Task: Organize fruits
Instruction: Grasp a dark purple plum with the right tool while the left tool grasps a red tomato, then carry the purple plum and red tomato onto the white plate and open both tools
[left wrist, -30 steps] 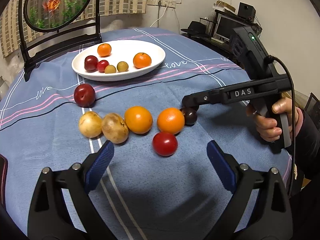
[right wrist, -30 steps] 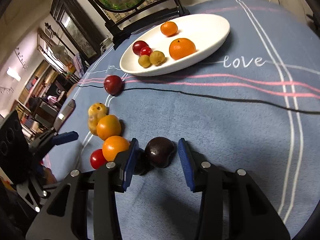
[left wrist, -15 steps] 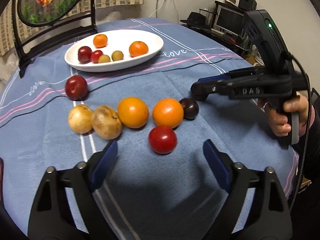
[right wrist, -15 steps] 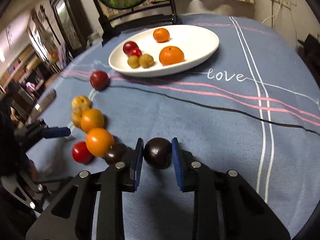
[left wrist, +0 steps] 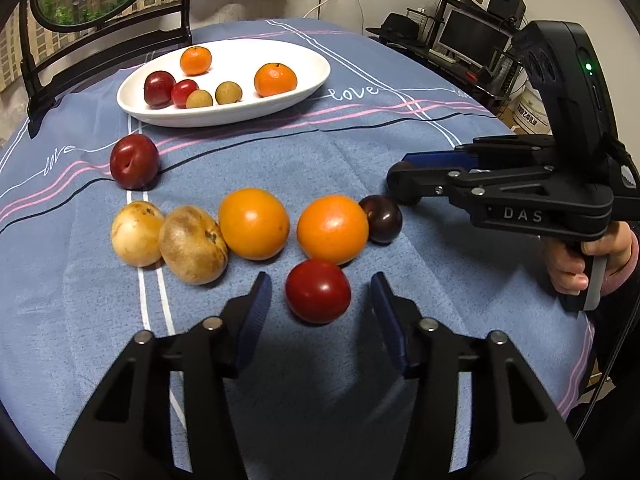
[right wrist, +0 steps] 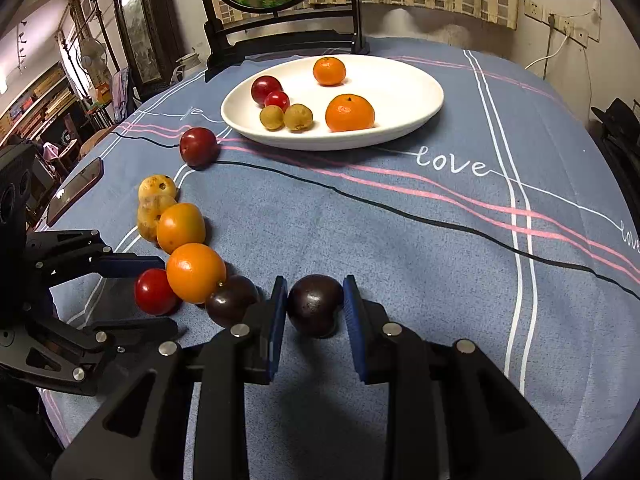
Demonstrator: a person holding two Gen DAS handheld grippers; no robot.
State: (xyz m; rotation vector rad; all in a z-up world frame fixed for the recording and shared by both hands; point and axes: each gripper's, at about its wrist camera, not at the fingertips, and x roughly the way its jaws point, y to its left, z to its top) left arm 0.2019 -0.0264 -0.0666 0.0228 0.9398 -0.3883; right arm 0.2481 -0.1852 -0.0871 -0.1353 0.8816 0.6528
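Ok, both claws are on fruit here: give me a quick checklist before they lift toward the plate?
1. Right claw pads pressing the dark plum: ok.
2. Left claw closed on the red tomato: not ok, jaws closing, gaps on both sides.
3. Tomato centred between the left pads: ok.
4. Second dark plum clear of the right claw: cannot tell, it sits against the outer finger.
5. Free room on the white plate: ok.
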